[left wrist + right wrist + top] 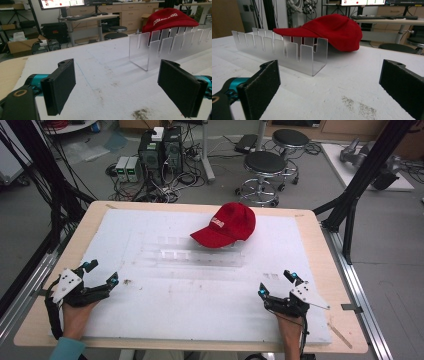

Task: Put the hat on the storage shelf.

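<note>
My worktop (150, 320) is white foam, lab clutter beyond. At seven o'clock my left tongs (99, 273) rest spread and empty; a red cap (227, 225) sits at twelve on a clear slotted rack (200, 256); right tongs (276, 281) at five, agape. Nothing begun, I judge; next comes reaching in

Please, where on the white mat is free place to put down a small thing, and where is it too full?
Free: the wide strip of white mat between the left gripper and right gripper, in front of the clear slotted rack. Also the far-left mat beside the rack. Crowded: the middle-back, where the red cap sits against the rack.
</note>
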`<state>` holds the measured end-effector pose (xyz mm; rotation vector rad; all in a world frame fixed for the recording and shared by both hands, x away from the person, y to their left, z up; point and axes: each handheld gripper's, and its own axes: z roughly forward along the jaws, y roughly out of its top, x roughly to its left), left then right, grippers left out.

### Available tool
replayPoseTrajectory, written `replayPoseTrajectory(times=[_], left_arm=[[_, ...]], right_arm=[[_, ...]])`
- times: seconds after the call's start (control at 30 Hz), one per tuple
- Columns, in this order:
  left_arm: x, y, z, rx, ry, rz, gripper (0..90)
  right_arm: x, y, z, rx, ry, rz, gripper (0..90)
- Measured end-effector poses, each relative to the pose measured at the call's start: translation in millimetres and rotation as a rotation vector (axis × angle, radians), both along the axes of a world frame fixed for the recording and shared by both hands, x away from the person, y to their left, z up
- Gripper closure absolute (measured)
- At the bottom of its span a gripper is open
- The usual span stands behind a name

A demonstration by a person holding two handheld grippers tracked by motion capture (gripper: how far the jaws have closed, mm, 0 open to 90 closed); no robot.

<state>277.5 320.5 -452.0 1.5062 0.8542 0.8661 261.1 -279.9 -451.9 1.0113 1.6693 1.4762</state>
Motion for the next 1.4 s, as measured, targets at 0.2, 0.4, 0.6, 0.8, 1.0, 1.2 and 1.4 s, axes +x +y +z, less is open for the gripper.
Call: replayPoseTrajectory(times=[0.2, 0.4, 0.6, 0.8, 1.0, 1.2, 1.4], left_arm=[[0.6, 1.0, 0.0, -0.01, 0.005, 0.005, 15.2], [0.8, 0.8, 0.0, -0.009, 0.005, 0.006, 15.2], [1.0, 2.3, 0.1, -0.021, 0.01, 0.009, 15.2], [0.9, 2.0, 0.2, -0.015, 0.009, 0.011, 15.2], [1.0, 2.1, 0.1, -0.019, 0.01, 0.015, 15.2], [0.9, 2.0, 0.2, -0.018, 0.012, 0.017, 15.2], [0.9, 1.5, 0.3, -0.014, 0.01, 0.016, 15.3]], right_arm=[[0.8, -0.4, 0.3, 0.012, 0.015, -0.001, 2.2], [1.3, -2.1, 0.3, 0.028, 0.014, -0.012, 2.2], [3.4, -1.8, 1.0, 0.023, 0.032, -0.014, 2.3], [10.7, -0.7, 5.6, 0.01, 0.066, -0.019, 2.3], [22.5, 2.6, 23.0, 0.0, 0.09, -0.021, 2.2], [42.3, 11.2, 55.5, -0.016, 0.094, -0.016, 2.2], [63.7, 21.9, 84.4, -0.038, 0.121, -0.002, 2.3]])
